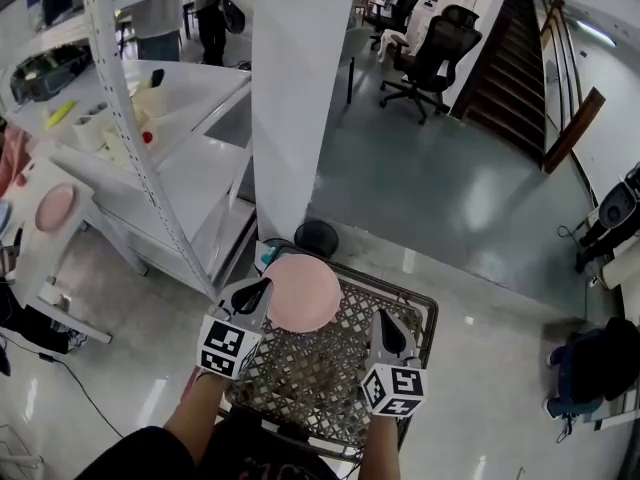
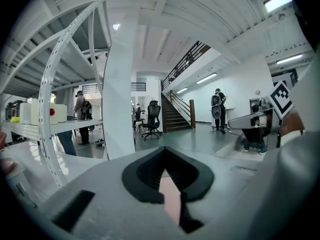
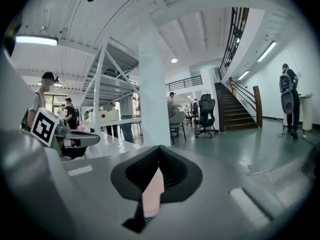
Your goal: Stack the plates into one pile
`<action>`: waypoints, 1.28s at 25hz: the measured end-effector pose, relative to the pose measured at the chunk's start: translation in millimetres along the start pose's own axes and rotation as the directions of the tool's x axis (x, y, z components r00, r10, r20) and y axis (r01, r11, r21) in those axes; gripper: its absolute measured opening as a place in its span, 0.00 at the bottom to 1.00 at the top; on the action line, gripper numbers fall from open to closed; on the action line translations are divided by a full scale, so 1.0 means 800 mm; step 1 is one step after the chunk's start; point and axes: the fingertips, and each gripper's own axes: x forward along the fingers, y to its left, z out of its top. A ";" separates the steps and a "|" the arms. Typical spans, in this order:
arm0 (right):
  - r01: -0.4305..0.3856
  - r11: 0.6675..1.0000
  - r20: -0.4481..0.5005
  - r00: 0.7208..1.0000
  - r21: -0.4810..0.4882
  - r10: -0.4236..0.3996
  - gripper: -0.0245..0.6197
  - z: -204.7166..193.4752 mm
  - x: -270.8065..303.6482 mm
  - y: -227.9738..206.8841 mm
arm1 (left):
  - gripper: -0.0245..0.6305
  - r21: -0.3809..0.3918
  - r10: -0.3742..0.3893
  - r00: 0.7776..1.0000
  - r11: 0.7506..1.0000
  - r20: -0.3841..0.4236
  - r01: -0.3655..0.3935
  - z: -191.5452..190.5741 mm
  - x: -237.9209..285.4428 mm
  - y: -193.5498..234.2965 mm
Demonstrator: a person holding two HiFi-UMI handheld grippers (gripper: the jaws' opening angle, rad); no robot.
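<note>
Item: round pink plate (image 1: pixel 303 293), held roughly flat above a grey wire-mesh cart (image 1: pixel 330 373), just in front of a white square pillar (image 1: pixel 290 98).

Left tool (image 1: pixel 262 293): jaws closed on the plate's left rim. In the left gripper view a pink sliver sits pinched between the dark pads.

Right tool (image 1: pixel 380 320): jaws closed. The right gripper view shows a pink strip between its pads, which we take for the same plate's right rim.

Second item: matching round pink plate (image 1: pixel 55 206), lying flat on the white surface (image 1: pixel 48 253) at the far left of the head view.

Governing relation: we judge this second plate to be the pile's base. It lies well apart from the carried plate, to the left and somewhat ahead, beyond a white perforated shelf post (image 1: pixel 130 108). The left tool is the nearer one.

Pose: both forearms reach forward from the body, with the tools on opposite sides of the plate and the marker cubes facing up.
</note>
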 end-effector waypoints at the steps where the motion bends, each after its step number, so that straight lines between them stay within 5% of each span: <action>1: 0.003 1.000 0.006 1.000 -0.003 -0.003 0.05 0.003 -0.003 0.000 | 0.04 0.000 -0.004 1.000 1.000 0.006 0.004 0.004 -0.001 -0.001; 32: 0.031 0.999 0.041 0.999 0.009 -0.032 0.05 0.008 -0.037 -0.018 | 0.04 0.029 -0.019 0.999 0.999 0.036 0.018 0.022 -0.012 -0.027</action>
